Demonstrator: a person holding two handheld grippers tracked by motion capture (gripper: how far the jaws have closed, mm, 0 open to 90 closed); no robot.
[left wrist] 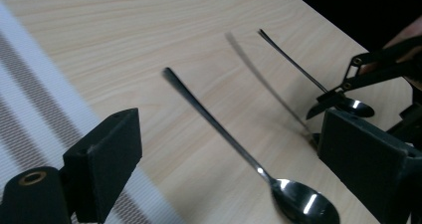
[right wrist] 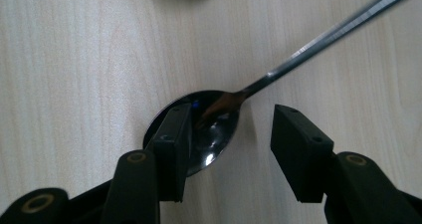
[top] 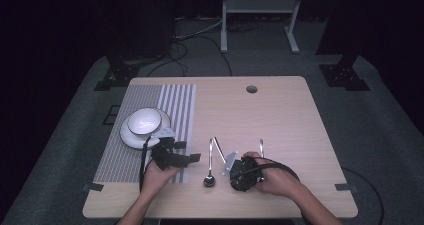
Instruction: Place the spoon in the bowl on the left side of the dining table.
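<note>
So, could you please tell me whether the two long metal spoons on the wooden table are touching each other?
Apart. The left gripper view shows bare wood between the nearer long metal spoon and the farther one along their whole lengths.

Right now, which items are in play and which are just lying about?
In play:
- right gripper, jaws open astride a spoon's bowl
- left gripper, open, facing a second spoon

Lying about:
- bowl on saucer
- striped placemat
</note>
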